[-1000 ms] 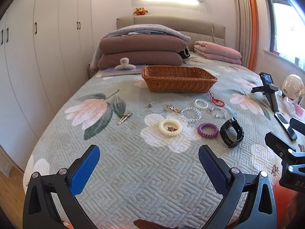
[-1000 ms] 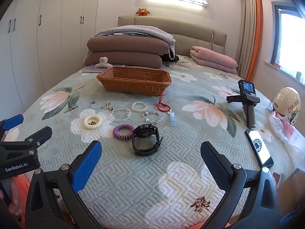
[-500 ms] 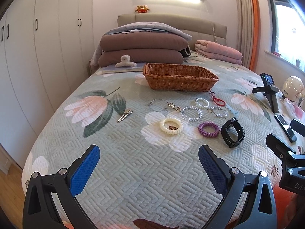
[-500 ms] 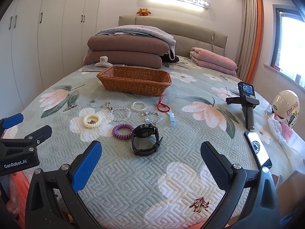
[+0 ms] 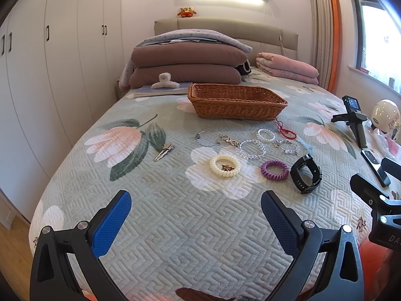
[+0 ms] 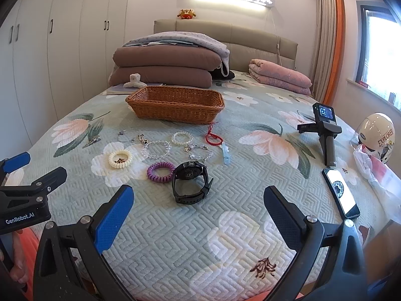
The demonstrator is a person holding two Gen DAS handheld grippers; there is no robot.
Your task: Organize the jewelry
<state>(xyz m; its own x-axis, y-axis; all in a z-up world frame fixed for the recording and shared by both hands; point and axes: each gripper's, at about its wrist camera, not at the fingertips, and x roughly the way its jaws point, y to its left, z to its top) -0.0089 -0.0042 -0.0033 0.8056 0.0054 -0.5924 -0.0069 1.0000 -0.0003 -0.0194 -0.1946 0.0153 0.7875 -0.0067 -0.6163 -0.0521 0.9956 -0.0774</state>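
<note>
Left wrist view. Left gripper (image 5: 196,204) hangs above the bedspread (image 5: 175,225), jaws spread wide, nothing between the blue pads (image 5: 111,222). Wicker basket (image 5: 235,101) sits at 12 o'clock from the gripper, further up the bed. Jewelry lies loose between basket and gripper: cream coil bracelet (image 5: 225,166) at 12, purple coil hair tie (image 5: 274,170) at 1, black watch (image 5: 306,173) just beside it at 2. Clear bead bracelet (image 5: 252,148) lies past the cream coil; red cord bracelet (image 5: 284,130) nearest the basket front. Silver hair clip (image 5: 164,151) lies apart at 11, on the leaf print. Part of the right gripper shows at the 3 o'clock edge.

Right wrist view. Right gripper (image 6: 198,207) also released, jaws wide, empty, above the bedspread. Black watch (image 6: 191,181) sits close at 12, standing on its strap edge. Purple tie (image 6: 160,171) touches or nearly touches it at 11; cannot tell which. Cream coil (image 6: 120,158) at 10. Basket (image 6: 175,104) at 12, well beyond. Phone (image 6: 340,192) lies at 2, screen lit; helmet (image 6: 377,135) beyond it at the bed edge.
</note>
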